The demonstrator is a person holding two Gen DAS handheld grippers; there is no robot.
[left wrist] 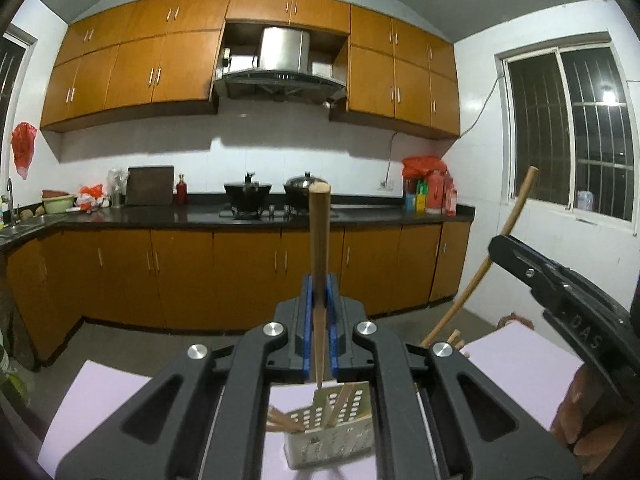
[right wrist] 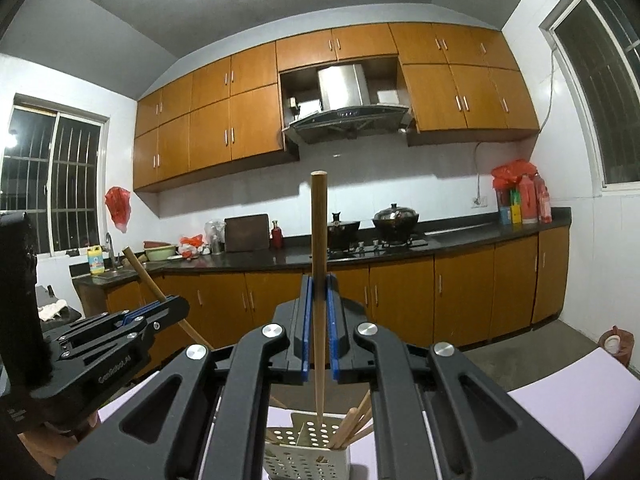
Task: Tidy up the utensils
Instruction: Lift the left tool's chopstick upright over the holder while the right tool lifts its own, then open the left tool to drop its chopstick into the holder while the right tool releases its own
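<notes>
A chopstick [left wrist: 319, 264] is clamped upright in the left gripper [left wrist: 319, 300], tip aimed down at the perforated holder [left wrist: 332, 436] on the near table. Another chopstick [right wrist: 319, 280] is pinched likewise by the right gripper [right wrist: 319, 304], probably so both drop in beside those already standing there.

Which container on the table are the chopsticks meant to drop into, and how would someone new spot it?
Look at the lilac table facing the kitchen counter. Directly below both tools stands the perforated holder, cream-white, boxy and open-topped. Its round holes and the wooden chopsticks leaning inside make it unmistakable.
</notes>
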